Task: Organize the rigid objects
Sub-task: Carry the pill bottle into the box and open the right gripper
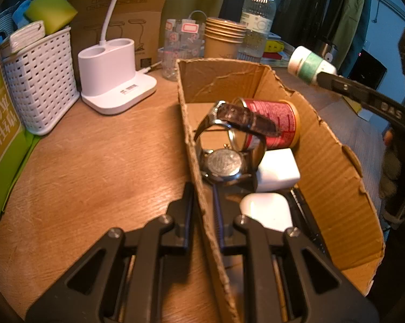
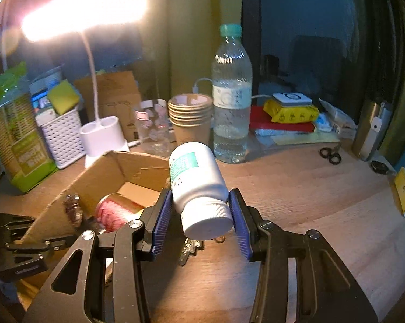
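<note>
An open cardboard box lies on the wooden table. It holds a wristwatch with a brown strap, a red can on its side and two white blocks. My left gripper is shut on the box's near wall. My right gripper is shut on a white pill bottle with a green label, held in the air beside the box. The bottle also shows in the left wrist view, above the box's right wall.
A white lamp base, a white basket, paper cups and a water bottle stand at the back. Scissors and a steel flask are at the right. Keys lie under my right gripper.
</note>
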A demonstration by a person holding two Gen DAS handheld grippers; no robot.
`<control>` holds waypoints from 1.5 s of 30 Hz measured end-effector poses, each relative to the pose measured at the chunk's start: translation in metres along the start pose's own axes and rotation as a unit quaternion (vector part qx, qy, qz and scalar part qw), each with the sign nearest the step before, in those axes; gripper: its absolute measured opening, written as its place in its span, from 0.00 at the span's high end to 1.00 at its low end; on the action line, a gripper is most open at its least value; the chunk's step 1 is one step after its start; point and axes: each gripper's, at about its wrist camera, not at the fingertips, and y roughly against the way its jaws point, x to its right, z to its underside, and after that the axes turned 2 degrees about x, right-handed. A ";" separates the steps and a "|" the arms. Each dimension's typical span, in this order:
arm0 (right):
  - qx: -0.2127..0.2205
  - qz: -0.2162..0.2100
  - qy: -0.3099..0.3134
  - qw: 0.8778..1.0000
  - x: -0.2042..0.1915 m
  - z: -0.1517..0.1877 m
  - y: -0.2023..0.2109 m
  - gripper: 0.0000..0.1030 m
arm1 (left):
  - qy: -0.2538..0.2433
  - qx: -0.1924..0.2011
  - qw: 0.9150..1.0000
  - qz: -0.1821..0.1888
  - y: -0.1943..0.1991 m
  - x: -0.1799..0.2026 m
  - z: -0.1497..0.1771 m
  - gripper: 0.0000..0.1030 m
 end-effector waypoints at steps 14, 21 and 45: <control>0.010 -0.053 0.032 0.998 -0.042 0.013 0.039 0.55 | 0.000 0.000 1.000 0.000 0.000 0.000 0.000 0.85; 0.001 -0.072 0.050 0.996 -0.058 0.017 0.042 0.55 | 0.000 0.000 1.000 0.000 0.000 0.000 0.000 0.85; -0.049 -0.091 0.114 0.988 -0.087 0.030 0.034 0.55 | 0.000 0.000 1.000 0.000 0.000 0.000 0.000 0.85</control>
